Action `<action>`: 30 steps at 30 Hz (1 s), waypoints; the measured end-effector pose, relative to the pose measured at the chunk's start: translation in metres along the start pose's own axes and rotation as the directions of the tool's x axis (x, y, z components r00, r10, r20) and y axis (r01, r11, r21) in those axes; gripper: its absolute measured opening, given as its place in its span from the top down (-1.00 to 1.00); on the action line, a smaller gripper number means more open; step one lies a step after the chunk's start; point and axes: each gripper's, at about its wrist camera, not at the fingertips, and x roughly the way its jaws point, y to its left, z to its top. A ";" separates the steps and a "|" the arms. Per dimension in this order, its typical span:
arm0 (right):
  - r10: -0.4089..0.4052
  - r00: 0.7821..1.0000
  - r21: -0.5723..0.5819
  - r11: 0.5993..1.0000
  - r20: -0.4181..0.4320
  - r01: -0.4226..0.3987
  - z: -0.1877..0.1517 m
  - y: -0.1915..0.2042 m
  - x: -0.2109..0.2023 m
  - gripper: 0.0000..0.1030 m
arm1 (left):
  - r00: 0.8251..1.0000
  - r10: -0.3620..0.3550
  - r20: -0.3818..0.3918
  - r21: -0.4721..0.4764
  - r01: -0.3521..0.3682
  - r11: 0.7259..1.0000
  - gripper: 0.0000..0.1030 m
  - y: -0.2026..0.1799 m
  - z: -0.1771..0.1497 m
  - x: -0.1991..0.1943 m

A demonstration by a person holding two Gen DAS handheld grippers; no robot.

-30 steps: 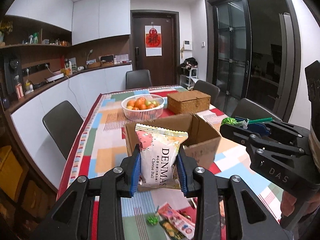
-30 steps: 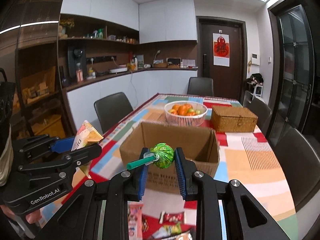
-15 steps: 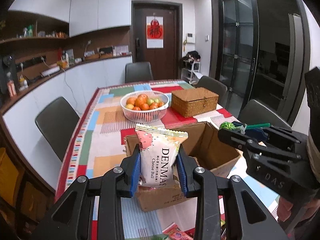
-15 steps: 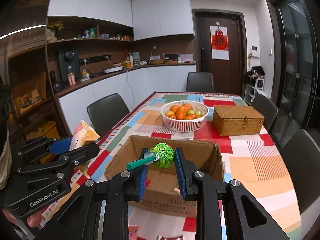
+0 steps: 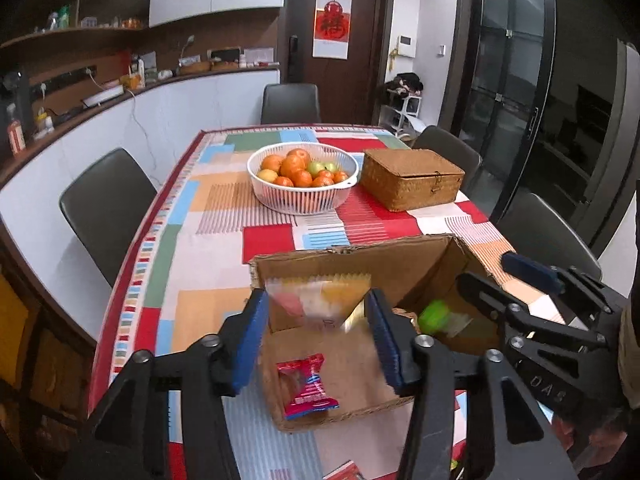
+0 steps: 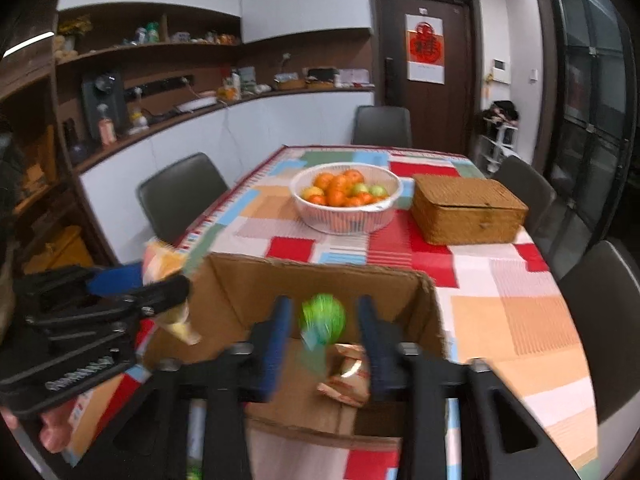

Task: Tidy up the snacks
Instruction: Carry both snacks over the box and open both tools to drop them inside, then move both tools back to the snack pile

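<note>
Fruit bowl point(image 5: 302, 184), wicker box point(image 5: 412, 178) beyond cardboard box point(image 5: 360, 256). Left gripper point(image 5: 316, 336) fingers apart, blurred snack bag point(image 5: 316, 300) between. Right gripper point(image 6: 324, 332) fingers apart, green lollipop point(image 6: 323, 318) between.

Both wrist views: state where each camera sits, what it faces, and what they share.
Left wrist: on the left gripper, facing down the table into the cardboard box; right gripper at right.
Right wrist: on the right gripper, facing the same box; left gripper at left.
Shared: box, fruit bowl, wicker box.
</note>
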 end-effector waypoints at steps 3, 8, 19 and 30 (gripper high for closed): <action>-0.028 0.999 0.015 0.999 0.024 0.028 -0.007 -0.003 -0.008 -0.11 | 0.999 0.030 0.030 0.019 -0.030 0.999 -0.14 0.002 -0.009 -0.015; -0.018 0.999 -0.006 1.000 0.050 0.018 -0.020 0.006 -0.033 -0.19 | 0.996 0.037 0.081 0.052 -0.042 0.998 -0.22 0.000 -0.026 -0.052; 0.048 0.991 -0.068 0.997 0.124 -0.039 -0.050 0.044 -0.094 -0.20 | 0.989 0.038 0.143 0.098 -0.053 0.994 -0.28 0.011 -0.071 -0.122; 0.100 0.993 -0.141 0.986 0.064 -0.090 -0.092 0.078 -0.106 -0.20 | 0.994 0.049 0.100 0.105 -0.059 0.993 -0.29 0.021 -0.128 -0.137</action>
